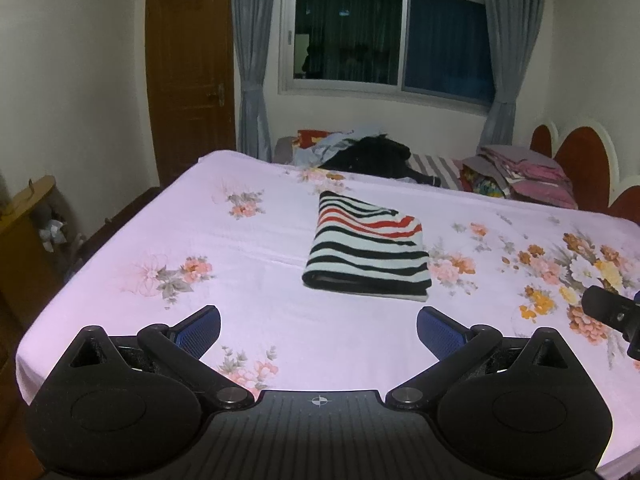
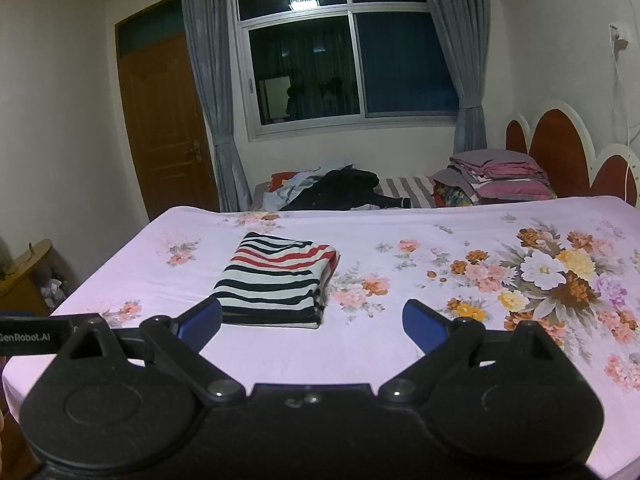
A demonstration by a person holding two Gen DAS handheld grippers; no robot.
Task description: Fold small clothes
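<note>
Left wrist view: you are holding both grippers, left (image 1: 318,330) and right (image 2: 312,320), wide, empty, near the shirt (image 1: 366,248) lying folded on the bed (image 1: 160,240).

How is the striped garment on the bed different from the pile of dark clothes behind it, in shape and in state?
The striped garment is folded into a neat, flat rectangle; the dark clothes pile is a loose, crumpled heap. The striped garment shows black, white and red stripes; the pile is mostly black, with light blue pieces beside it. The striped garment lies alone in the middle of the floral sheet; the pile sits at the far edge, below the window. Neither is touched by a gripper.
</note>
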